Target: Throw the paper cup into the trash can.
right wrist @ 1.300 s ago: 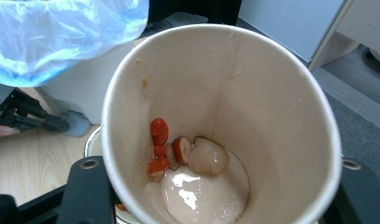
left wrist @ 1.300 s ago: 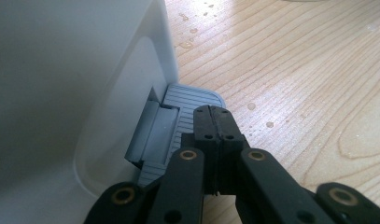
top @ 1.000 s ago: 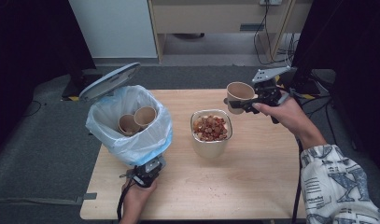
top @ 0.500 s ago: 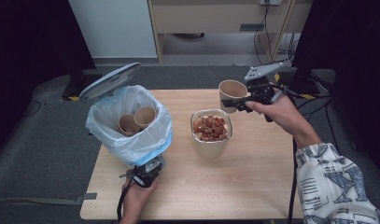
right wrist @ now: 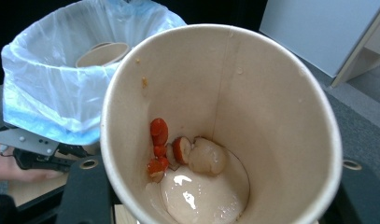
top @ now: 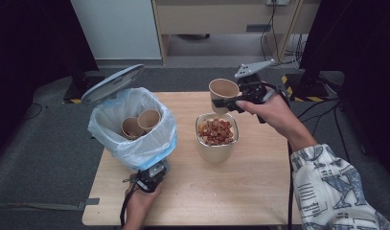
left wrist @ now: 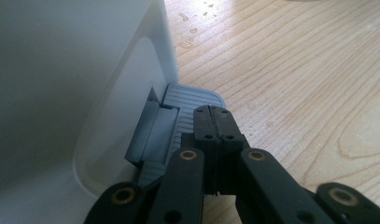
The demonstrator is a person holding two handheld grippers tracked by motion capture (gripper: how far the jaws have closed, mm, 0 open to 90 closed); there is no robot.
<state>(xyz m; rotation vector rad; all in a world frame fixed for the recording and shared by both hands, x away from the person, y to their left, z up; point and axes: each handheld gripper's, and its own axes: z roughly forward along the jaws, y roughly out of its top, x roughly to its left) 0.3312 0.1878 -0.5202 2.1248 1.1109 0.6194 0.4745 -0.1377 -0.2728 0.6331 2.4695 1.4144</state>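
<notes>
The right gripper [top: 231, 101] has its jaws clamped on the wall of a paper cup [top: 223, 91], holding it in the air above the far edge of the wooden table [top: 259, 191], just behind the container of food scraps [top: 216, 136]. In the right gripper view the paper cup [right wrist: 220, 126] is not empty: a few red and pale bits and a pool of whitish liquid sit in its bottom. That is the main risk; if the cup tips too early on its way to the pedal bin [top: 132, 127], the liquid would run over the rim onto the table or into the container below. A thin paper wall could also buckle or slip under a pinch from the side, since the load sits low and sloshes. The left gripper [top: 152, 178] has its jaws fully closed with nothing between them, their tips pressed on the grey pedal [left wrist: 187, 100] at the foot of the bin [left wrist: 61, 93], and the lid [top: 112, 83] stands up. If that pressure eases, the lid could drop onto the cup or block the opening. Two discarded cups [top: 141, 123] already lie in the blue-white liner [top: 149, 148], so a cup dropped carelessly might bounce off them or splash. A push on the pedal that drifts sideways could shift the light bin along the table.
</notes>
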